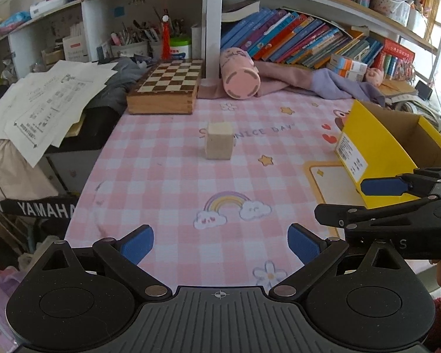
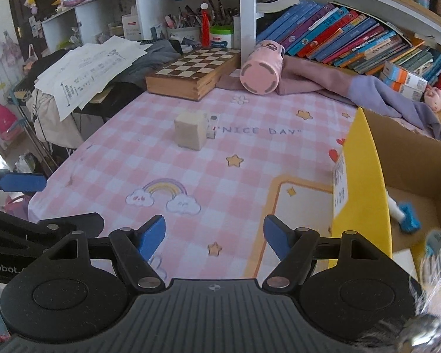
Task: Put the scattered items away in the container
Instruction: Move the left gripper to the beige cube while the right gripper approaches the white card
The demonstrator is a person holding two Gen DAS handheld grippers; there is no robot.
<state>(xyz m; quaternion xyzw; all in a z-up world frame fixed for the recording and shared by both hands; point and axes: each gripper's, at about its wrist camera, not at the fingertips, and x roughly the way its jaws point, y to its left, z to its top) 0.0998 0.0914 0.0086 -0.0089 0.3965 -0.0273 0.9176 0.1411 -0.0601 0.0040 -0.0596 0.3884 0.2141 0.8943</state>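
Fingers (image 1: 138,244) of the left gripper (image 1: 220,242) and right gripper (image 2: 214,235) are held apart, empty. One block (image 1: 219,140) is seen mid-tabletop (image 1: 167,194), well apart from the box (image 1: 376,147).

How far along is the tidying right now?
Partly done. A blue-and-white item already lies inside the yellow cardboard box. Nothing is in hand: the left tongs and right tongs are open and empty. The beige wooden cube remains on the pink checked tablecloth.

White shelving (image 1: 208,23) crammed with books (image 1: 294,38); pink checked tablecloth (image 1: 173,182); daylight, perhaps window, far right.
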